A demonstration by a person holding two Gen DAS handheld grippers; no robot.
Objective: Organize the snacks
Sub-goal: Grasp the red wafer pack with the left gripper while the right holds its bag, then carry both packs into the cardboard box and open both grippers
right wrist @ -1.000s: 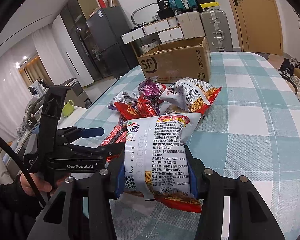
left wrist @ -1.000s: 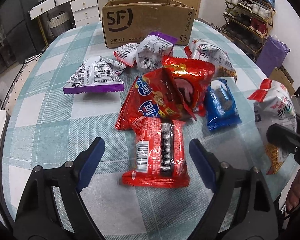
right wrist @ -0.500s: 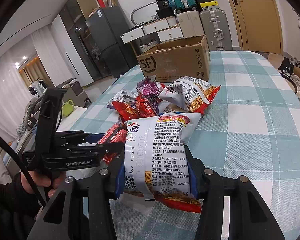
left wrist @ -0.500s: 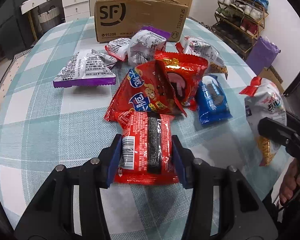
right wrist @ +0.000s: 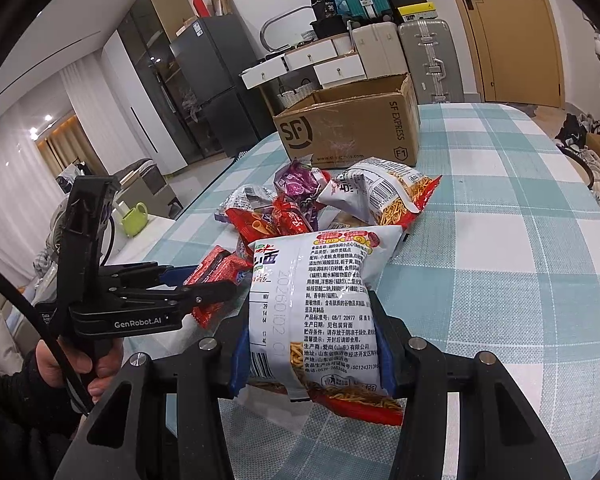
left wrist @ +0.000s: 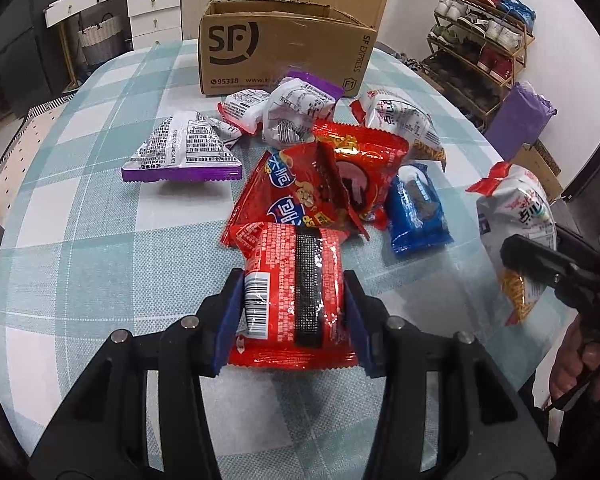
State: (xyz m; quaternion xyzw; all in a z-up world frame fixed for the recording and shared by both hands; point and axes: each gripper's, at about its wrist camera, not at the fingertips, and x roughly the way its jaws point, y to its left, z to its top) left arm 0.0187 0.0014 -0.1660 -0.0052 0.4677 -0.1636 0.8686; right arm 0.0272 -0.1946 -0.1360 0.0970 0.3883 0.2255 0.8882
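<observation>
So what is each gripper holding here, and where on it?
Left gripper: red snack packet, pinched across its two side edges. Right gripper: white noodle-snack bag, squeezed across its sides, lower half.

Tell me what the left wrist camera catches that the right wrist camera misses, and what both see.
Only the left wrist view shows the blue snack packet and the wooden shoe rack. Only the right wrist view shows the dark grey refrigerator and the lime green watering can. Both show the brown cardboard SF box, the checked tablecloth, and each jaws' packet.
</observation>
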